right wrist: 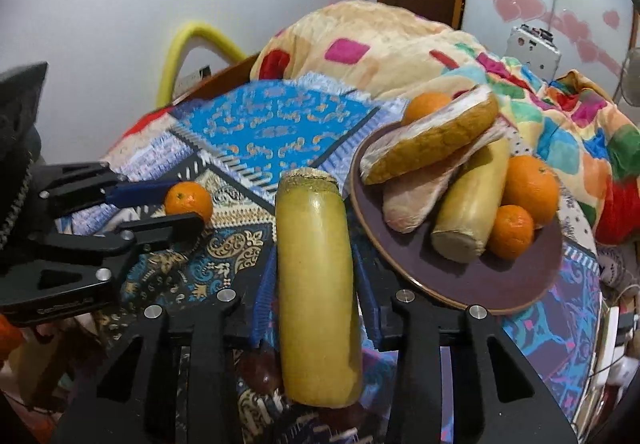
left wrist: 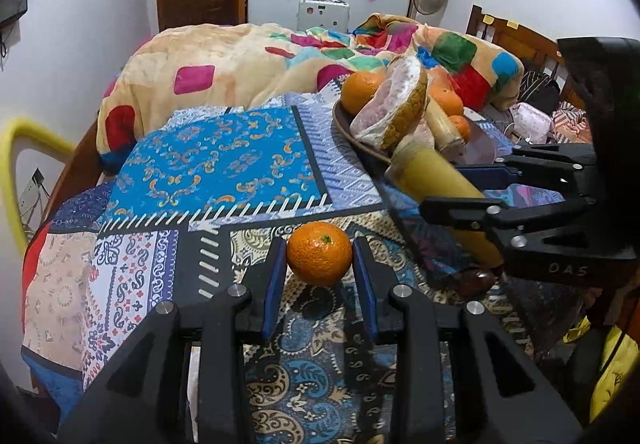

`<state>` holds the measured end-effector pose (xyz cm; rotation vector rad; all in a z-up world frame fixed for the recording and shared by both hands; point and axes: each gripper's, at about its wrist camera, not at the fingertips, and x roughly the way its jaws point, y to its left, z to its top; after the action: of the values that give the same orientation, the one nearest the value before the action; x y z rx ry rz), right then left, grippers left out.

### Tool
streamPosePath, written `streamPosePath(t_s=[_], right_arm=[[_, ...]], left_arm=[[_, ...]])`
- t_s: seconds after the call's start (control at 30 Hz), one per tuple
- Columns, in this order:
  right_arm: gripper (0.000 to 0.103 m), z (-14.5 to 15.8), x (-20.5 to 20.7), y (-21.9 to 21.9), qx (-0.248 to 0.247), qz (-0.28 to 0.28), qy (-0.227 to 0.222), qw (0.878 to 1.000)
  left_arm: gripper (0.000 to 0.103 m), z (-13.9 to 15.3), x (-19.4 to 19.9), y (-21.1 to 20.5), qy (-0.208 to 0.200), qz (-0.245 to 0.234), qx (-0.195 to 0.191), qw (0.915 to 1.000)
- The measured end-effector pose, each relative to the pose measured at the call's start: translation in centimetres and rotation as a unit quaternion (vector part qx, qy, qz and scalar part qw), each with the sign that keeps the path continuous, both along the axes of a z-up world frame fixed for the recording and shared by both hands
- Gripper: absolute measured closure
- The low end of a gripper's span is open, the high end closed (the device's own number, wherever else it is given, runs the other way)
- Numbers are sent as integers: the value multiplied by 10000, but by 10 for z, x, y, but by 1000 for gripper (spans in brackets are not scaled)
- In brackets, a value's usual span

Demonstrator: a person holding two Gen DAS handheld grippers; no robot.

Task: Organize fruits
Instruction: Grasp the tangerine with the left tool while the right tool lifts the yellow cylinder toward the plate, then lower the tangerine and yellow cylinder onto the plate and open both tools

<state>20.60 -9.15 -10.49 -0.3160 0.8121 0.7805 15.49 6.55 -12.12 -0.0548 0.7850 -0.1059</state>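
A small orange (left wrist: 319, 254) sits between the blue pads of my left gripper (left wrist: 319, 244), which is shut on it just above the patterned cloth. The right wrist view shows the same orange (right wrist: 188, 201) in the left gripper (right wrist: 184, 204) at the left. My right gripper (right wrist: 316, 256) is shut on a thick yellow stalk piece (right wrist: 316, 284) that lies lengthwise between its fingers, its cut end pointing away. That stalk (left wrist: 436, 176) and the right gripper (left wrist: 444, 188) also appear at the right of the left wrist view, beside the brown plate (left wrist: 343, 124).
The brown plate (right wrist: 480, 284) holds pomelo pieces (right wrist: 436, 140), another yellow stalk (right wrist: 472, 204) and three oranges (right wrist: 530, 190). A dark reddish fruit (right wrist: 260, 372) lies under the held stalk. A bunched colourful blanket (left wrist: 224, 60) lies behind on the patterned cloth (left wrist: 224, 160).
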Motion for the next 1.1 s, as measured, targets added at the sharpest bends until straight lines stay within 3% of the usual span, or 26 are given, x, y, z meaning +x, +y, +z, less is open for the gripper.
streamPosePath(t_s=[0.27, 0.57, 0.87, 1.1], right_arm=[[70, 33, -9, -30, 426, -239, -304, 9983], [70, 62, -5, -72, 585, -661, -648, 9940], [70, 66, 22, -98, 554, -1017, -799, 9900], [70, 44, 51, -92, 536, -1028, -441, 9923]], left_arm=[[70, 22, 2, -14, -208, -19, -4, 9998], [70, 34, 19, -37, -336, -140, -59, 9993], [70, 31, 49, -62, -271, -312, 113, 9991], [70, 21, 71, -68, -182, -376, 168, 9990]])
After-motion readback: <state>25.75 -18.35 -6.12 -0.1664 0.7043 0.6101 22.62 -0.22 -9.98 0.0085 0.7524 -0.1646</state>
